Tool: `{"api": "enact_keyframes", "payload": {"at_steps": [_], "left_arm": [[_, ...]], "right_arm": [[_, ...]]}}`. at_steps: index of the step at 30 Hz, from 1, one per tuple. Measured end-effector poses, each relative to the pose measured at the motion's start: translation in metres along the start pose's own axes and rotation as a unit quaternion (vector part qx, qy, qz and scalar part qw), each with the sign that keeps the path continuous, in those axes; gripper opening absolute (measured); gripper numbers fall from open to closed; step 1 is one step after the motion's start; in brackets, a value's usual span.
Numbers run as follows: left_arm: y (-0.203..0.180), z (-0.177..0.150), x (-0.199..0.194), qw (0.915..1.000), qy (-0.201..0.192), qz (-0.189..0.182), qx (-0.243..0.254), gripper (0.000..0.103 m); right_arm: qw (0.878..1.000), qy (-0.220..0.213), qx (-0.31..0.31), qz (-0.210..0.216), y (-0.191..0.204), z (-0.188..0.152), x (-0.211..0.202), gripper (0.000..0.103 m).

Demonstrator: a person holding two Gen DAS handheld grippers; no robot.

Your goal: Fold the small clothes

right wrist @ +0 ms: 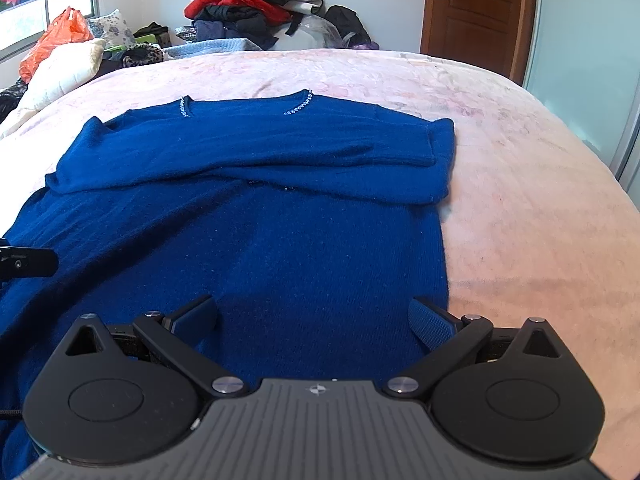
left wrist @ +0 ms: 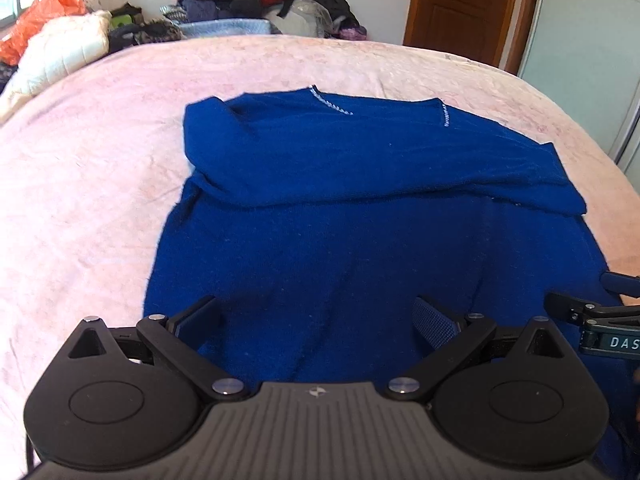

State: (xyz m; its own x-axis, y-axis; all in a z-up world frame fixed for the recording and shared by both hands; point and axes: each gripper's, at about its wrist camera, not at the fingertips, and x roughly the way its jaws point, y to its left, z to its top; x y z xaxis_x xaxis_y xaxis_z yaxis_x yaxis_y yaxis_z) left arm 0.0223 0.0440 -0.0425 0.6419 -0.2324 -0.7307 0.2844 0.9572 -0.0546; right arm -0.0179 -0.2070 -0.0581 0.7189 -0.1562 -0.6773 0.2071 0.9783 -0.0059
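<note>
Blue sweater (left wrist: 360, 216) lies flat on the pink bedspread (left wrist: 100, 160), both sleeves folded across the chest, neckline at the far end. Left gripper (left wrist: 316, 320) has its jaws spread wide over the hem near the sweater's left edge, holding nothing. Right gripper (right wrist: 314, 318) likewise wide and empty over the hem near the right edge.

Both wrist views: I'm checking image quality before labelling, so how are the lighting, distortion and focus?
Left wrist view: daylight washes out the pink bedspread at left; fisheye bends the bed edge; the blue sweater is sharp. Right wrist view: the right gripper shades the sweater hem; corners vignette dark; the clothes pile stays clear.
</note>
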Motion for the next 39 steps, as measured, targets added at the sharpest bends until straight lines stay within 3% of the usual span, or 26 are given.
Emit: {"api": "enact_keyframes", "payload": {"at_steps": [7,14,25,39], "left_arm": [[-0.008,-0.003,0.004,0.9997,0.009,0.015,0.016,0.103],[-0.007,-0.005,0.003,1.0,0.002,-0.002,0.005,0.103],[-0.012,-0.008,-0.006,0.999,0.003,-0.017,0.043,0.103],[0.007,-0.009,-0.007,0.9989,0.014,-0.042,-0.014,0.103]], "right_arm": [[1.0,-0.002,-0.001,0.002,0.0,-0.001,0.001,0.103],[1.0,-0.003,-0.015,0.001,0.004,-0.004,0.0,0.103],[1.0,-0.005,-0.02,0.005,0.004,-0.005,0.0,0.103],[1.0,-0.013,-0.02,-0.001,0.006,-0.016,-0.014,0.103]]}}
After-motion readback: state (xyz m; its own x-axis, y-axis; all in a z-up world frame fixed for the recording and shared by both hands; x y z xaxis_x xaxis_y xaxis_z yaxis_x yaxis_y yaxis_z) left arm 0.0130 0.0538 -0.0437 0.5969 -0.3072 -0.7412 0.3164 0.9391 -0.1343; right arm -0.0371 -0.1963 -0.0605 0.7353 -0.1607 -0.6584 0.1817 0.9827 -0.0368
